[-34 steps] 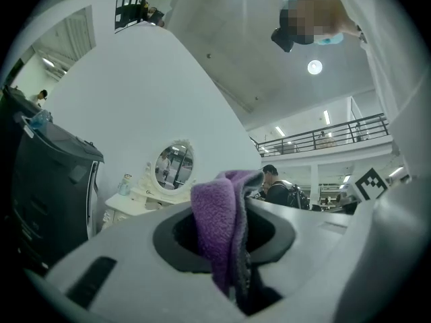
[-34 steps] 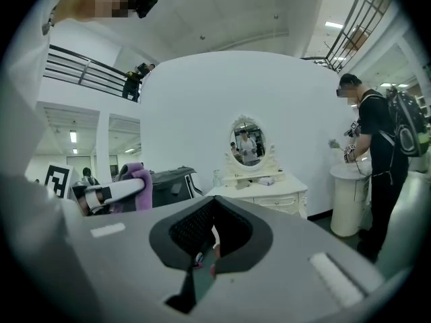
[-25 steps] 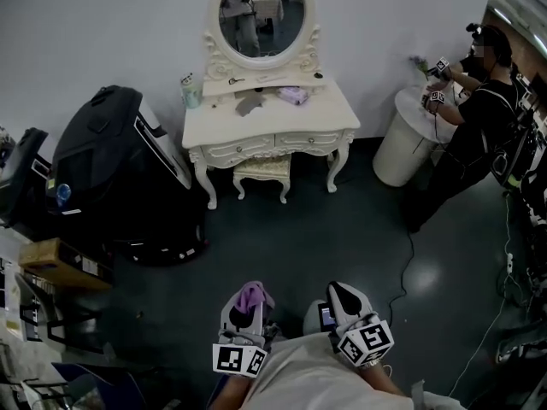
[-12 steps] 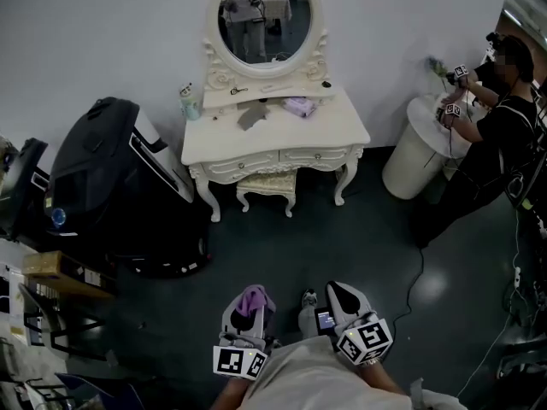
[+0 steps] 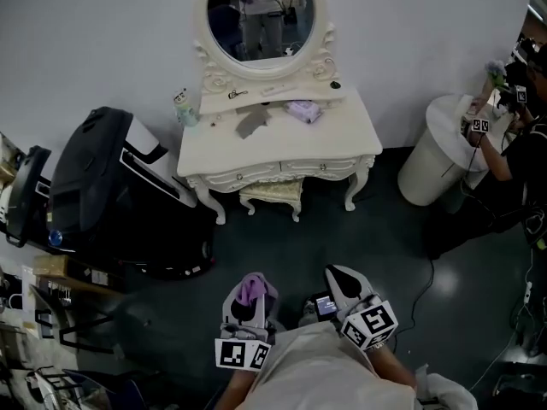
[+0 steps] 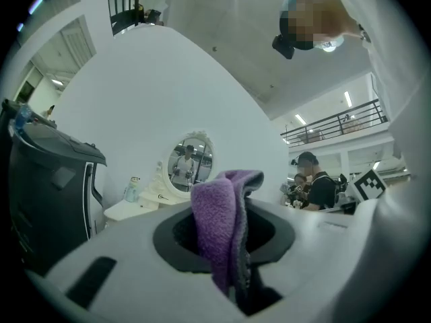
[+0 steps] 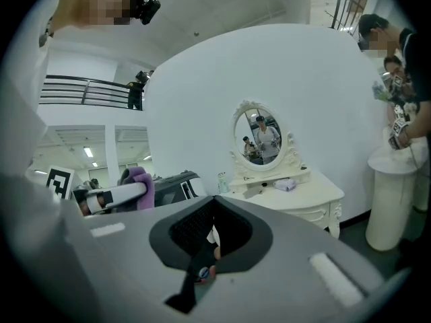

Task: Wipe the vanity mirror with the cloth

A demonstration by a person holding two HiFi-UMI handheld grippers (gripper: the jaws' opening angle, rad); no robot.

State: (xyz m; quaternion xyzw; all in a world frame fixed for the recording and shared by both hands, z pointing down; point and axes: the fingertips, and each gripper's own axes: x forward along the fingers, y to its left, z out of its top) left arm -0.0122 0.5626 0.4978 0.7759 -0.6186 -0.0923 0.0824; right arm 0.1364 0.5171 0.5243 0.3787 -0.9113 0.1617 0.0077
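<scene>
Grippers, one in each of the person's hands, held low and close to the body, pointing toward a dressing table across the floor. The left gripper [image 5: 249, 295] has its jaws closed on a purple cloth [image 6: 219, 234], which stands up between them in a folded bunch and droops over to one side. The right gripper [image 5: 344, 282] sits just beside it, jaws drawn together with nothing between them.

A stretch of dark floor [image 5: 342, 237] lies ahead. Beyond it, well apart from both grippers, a cream dressing table [image 5: 342, 135] stands against a pale wall. The oval vanity mirror [image 5: 261, 15] rises upright from the back of the table in a carved cream frame, reflecting a standing figure. A grey rag [image 5: 250, 123] and a small pale purple item [image 5: 303, 109] lie on the tabletop, and a little bottle [image 5: 184, 107] stands at the left corner. A matching stool [image 5: 272, 195] is tucked under the table.

A bulky black machine [image 5: 111, 186] stands left of the table. To the right, another person [image 5: 513, 143] in dark clothes works at a round white pedestal [image 5: 444, 148].
</scene>
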